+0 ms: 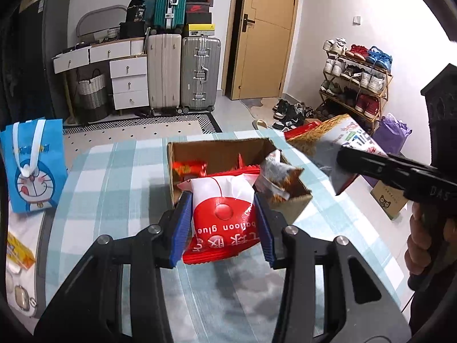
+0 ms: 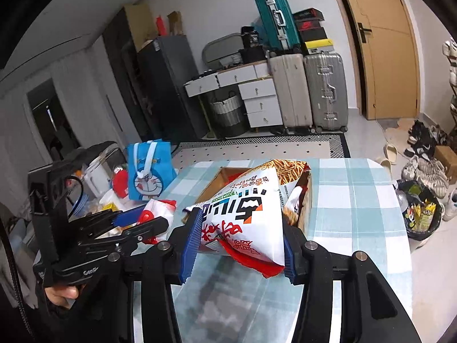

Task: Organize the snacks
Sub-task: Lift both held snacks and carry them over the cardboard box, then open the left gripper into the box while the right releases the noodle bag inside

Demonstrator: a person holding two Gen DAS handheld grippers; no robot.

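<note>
The left tongs point(image 1: 222, 223) are clenched on a red-and-white snack packet point(image 1: 221, 214), held in the air just near of the cardboard box point(image 1: 217, 150). The right tongs point(image 2: 237, 243) are clamped on a large chip bag point(image 2: 251, 208), gripped near its bottom corner, with most of the bag sticking out unsupported toward the box.

The likeliest trouble is slippage: both wrappers look glossy and puffy, and the chip bag's off-centre grip could let it pivot or slide out. If both hands go for the box at once, the 2 tools may collide, since the opening is narrow. The big bag may not fit, and pushing it down could crush what is inside or tip the light box, which sits toward the far right part of the desk point(image 1: 114, 185).

The open box already holds several packets: a red one point(image 1: 190, 167) at its left and a grey-and-orange one point(image 1: 278, 175) poking over the right wall. Left of the desk stands a blue cartoon tote bag point(image 1: 34, 168); what is in it cannot be seen. On the floor at the far right, a black bin bag point(image 2: 421, 214) holds yellow wrappers.
</note>
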